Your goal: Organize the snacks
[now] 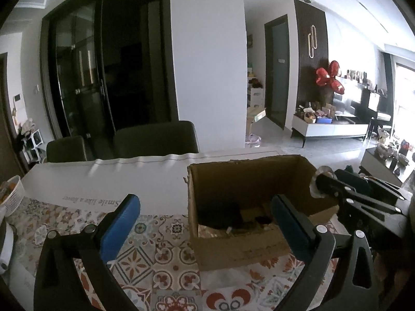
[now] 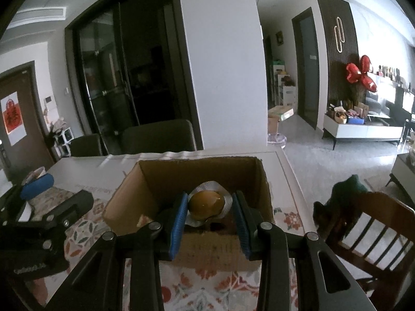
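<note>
White table mat with a floral tiled border carries upside-down script print, "Smile like a flower", last word blurry. Red paper sign on the brown door shows a Chinese character, not legible. No other text is readable.

One cardboard box, one wrapped snack, two tools, two dark chairs, one wooden chair.

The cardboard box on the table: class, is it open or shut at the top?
Open. The cardboard box has no flaps covering its top, and both wrist views look past its rim to dark items lying inside.
</note>
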The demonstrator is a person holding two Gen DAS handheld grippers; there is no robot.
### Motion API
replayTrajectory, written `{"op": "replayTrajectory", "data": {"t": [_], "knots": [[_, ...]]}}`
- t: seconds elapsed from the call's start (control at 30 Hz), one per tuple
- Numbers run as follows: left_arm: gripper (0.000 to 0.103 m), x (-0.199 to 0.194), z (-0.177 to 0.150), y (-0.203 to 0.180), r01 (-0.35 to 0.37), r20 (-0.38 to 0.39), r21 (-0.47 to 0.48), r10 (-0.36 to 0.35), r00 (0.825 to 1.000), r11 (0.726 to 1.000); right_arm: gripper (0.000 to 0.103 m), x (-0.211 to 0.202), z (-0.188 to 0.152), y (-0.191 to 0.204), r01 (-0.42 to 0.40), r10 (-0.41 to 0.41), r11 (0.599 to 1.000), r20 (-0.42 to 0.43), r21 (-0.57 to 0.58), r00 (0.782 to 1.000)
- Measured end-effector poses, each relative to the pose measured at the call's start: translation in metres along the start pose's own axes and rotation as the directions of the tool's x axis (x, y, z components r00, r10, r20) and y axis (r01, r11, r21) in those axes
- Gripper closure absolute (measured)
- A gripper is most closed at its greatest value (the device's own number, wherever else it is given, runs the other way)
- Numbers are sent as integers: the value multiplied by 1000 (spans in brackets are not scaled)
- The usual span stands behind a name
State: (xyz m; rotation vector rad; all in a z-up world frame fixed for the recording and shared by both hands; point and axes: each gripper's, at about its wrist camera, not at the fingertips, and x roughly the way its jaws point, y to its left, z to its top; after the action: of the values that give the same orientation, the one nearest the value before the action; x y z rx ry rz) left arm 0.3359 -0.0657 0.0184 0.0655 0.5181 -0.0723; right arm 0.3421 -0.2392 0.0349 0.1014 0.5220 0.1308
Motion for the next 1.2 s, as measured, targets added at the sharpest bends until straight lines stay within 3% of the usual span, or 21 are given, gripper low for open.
{"op": "replayTrajectory", "data": {"t": [0.23,0.3,0.47,0.57,0.67,0.9,1.2], "knots": [[0,16,5,6,-27,0,-11,27,1000,1000,65,30,14,1,15,-16,999,-14,-30,1000],[0,15,6,8,-31,0,-17,31,1000,999,50,33,15,1,24,-24,999,-22,-38,999],[0,4,0,10,-33,12,-26,33,999,999,50,25,12,4,39,-39,998,-12,-41,999],[0,-4,-5,9,-37,21,-14,37,999,999,37,10,5,8,57,-57,998,-3,-38,998],[0,-20,-13,10,-34,32,-6,34,999,999,36,-9,-4,13,79,-79,995,13,-52,997],[0,-72,-34,12,-20,60,-8,20,998,1000,21,-66,-28,25,177,-174,982,55,-66,983],[0,-140,-62,10,16,77,12,-17,997,1000,18,-139,-62,31,206,-206,978,53,-7,977]]}}
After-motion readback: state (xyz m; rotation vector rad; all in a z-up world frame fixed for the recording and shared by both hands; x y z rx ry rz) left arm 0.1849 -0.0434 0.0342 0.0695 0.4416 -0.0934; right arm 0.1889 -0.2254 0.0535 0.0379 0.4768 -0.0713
